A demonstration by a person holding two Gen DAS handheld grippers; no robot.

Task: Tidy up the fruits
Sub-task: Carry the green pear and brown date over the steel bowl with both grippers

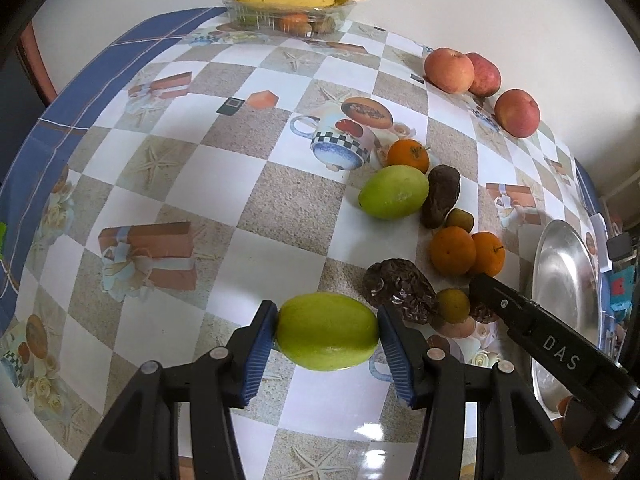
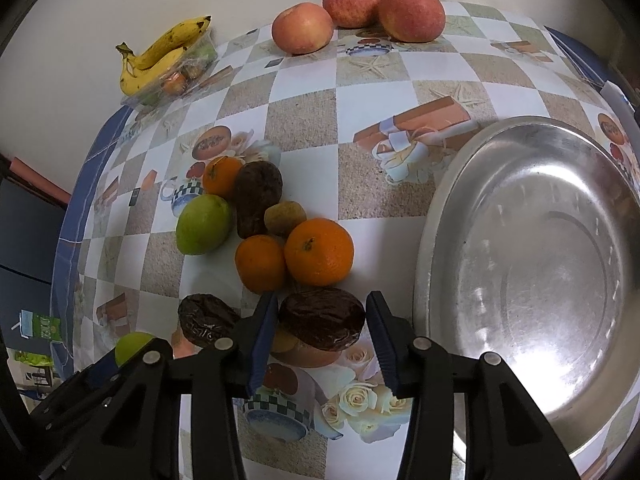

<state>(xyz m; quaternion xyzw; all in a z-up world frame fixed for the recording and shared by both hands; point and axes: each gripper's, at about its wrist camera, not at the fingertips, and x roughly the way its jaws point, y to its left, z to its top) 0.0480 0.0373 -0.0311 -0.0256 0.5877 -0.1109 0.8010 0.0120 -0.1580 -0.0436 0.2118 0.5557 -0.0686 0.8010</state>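
Your left gripper (image 1: 327, 334) is clamped on a green mango (image 1: 327, 332), both blue pads pressed against its ends, low over the checked tablecloth (image 1: 200, 184). Your right gripper (image 2: 322, 326) has a dark wrinkled fruit (image 2: 322, 323) between its jaws; the pads look just shy of its sides, so I cannot tell if they grip it.

Crowding that dark fruit: just behind it sit two oranges (image 2: 296, 256) touching each other, and to its left lies a second dark wrinkled fruit (image 2: 206, 320). A small yellow-green fruit (image 1: 453, 305) lies tucked between the two dark ones, partly hidden.

Farther back lies a cluster: a second green mango (image 2: 204, 224), a third orange (image 2: 222, 176), a dark brown avocado-like fruit (image 2: 256, 200) and a small brownish fruit (image 2: 285, 218), all touching or nearly so.

To the right, close beside your right gripper, sits a large steel bowl (image 2: 532, 264). At the far edge rest three apples (image 2: 360, 16). Far left, bananas (image 2: 160, 56) lie across a clear plastic tray (image 2: 192, 68) holding small fruits.
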